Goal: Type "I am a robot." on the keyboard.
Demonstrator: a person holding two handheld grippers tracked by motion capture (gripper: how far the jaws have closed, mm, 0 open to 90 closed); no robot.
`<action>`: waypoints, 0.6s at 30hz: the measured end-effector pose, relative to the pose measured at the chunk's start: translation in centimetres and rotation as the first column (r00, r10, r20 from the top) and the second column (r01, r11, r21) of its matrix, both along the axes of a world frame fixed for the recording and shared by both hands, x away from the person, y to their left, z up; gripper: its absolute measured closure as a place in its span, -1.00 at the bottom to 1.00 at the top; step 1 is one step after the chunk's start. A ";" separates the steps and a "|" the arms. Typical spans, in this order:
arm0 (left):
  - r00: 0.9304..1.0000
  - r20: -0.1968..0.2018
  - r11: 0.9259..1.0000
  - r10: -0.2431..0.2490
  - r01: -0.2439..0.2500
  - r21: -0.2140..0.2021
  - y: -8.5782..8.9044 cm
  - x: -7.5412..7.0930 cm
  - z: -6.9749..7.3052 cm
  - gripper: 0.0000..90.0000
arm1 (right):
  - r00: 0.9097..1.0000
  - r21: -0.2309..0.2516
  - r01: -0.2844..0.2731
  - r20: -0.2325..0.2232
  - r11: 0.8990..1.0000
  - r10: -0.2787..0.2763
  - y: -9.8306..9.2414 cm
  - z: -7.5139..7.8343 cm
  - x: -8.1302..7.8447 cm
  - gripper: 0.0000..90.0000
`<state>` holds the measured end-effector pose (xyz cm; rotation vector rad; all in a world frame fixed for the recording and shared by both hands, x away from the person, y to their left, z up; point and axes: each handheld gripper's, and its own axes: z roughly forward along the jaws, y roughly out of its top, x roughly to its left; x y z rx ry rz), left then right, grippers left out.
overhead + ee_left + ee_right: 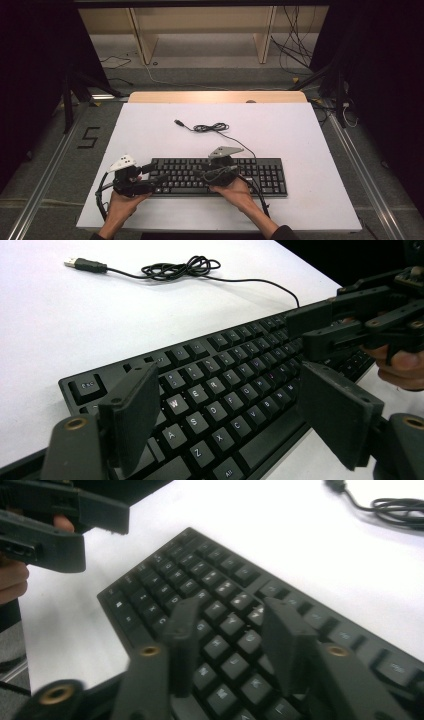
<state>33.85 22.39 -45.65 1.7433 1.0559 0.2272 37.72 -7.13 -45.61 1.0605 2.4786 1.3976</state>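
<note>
Keyboard [220, 176]: black, near the table's [150, 135] front edge.
Left gripper [230, 405]: spread, above the left-hand keys.
Right gripper [227, 630]: spread, over the middle keys, pinching nothing.
USB cable [210, 128]: coiled behind the keyboard.

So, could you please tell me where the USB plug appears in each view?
High view: USB plug at centre, beyond the keyboard.
Left gripper view: top left.
Right gripper view: top right edge, cut off.
Shared landmark: the coiled cable beside it.
</note>
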 end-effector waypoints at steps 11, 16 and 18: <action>1.000 0.001 1.000 0.001 -0.001 -0.004 0.0 0.0 0.0 -0.45 | 0.999 0.006 0.046 0.006 0.999 -0.046 -2.1 0.6 0.5 -0.07; 1.000 0.001 1.000 -0.002 0.002 0.000 0.0 0.0 0.0 -0.45 | 0.998 -0.009 0.055 0.006 0.998 -0.055 -2.2 0.5 0.7 -0.06; 1.000 0.001 1.000 -0.002 0.002 0.000 0.0 0.0 0.0 -0.45 | 0.998 -0.014 0.062 0.004 0.998 -0.062 -2.2 0.4 0.8 0.02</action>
